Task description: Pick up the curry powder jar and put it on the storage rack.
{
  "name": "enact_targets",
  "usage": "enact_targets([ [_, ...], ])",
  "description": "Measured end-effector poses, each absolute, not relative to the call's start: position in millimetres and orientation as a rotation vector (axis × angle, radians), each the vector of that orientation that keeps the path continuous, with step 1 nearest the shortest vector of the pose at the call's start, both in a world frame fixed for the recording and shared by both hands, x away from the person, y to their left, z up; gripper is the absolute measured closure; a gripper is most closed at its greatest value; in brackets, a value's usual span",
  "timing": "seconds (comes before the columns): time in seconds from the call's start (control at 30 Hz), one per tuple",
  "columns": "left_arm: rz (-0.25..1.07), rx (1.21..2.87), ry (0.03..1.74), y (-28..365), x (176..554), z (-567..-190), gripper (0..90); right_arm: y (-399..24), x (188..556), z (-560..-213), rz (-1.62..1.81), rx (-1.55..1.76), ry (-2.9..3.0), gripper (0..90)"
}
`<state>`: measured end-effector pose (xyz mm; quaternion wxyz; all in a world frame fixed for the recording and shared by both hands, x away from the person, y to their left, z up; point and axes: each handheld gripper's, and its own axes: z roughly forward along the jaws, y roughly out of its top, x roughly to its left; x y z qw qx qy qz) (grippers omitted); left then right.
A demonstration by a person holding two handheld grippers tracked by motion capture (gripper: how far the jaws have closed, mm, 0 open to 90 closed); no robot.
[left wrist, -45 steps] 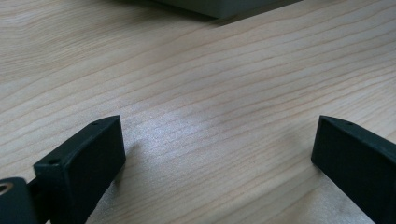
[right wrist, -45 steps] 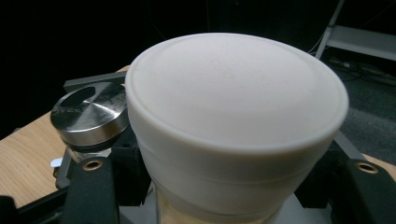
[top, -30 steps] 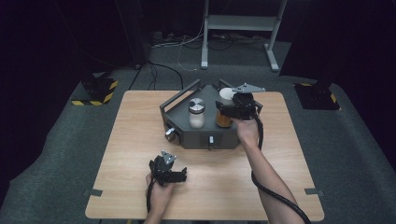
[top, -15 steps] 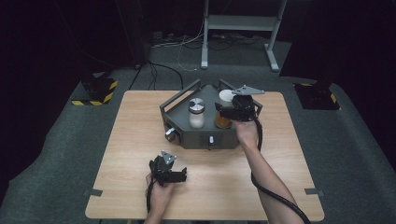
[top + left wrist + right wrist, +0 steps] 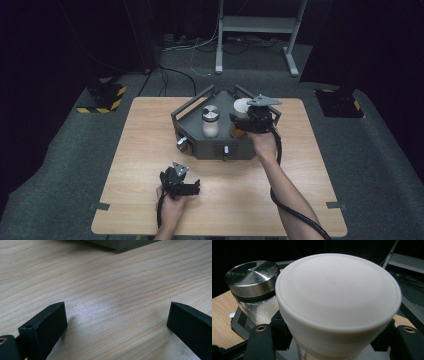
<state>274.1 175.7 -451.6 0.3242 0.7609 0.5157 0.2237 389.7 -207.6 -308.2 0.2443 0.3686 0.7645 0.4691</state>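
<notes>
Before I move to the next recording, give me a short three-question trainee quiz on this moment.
1. True or false: the left gripper holds a jar.
2. What does the right gripper clamp? A) white-lidded jar B) steel-lidded shaker C) knob
3. Fill in: the shaker of white grains stands in the grey ___.

Key: 1 false, its jaws are open over bare table. 2 A, the white-lidded jar. 3 tray.

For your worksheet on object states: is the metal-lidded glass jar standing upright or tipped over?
Upright: the glass jar stands in the grey tray, its metal lid facing up.
</notes>
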Motion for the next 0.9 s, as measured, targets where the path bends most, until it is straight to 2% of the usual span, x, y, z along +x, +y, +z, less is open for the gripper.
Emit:
enact_targets([
  [0.9,0.585,1.994,1.352,175.9,274.2,-451.7,2.8,-214.1,393.2,-307.7,1.307,1.045,2.11,31.5],
])
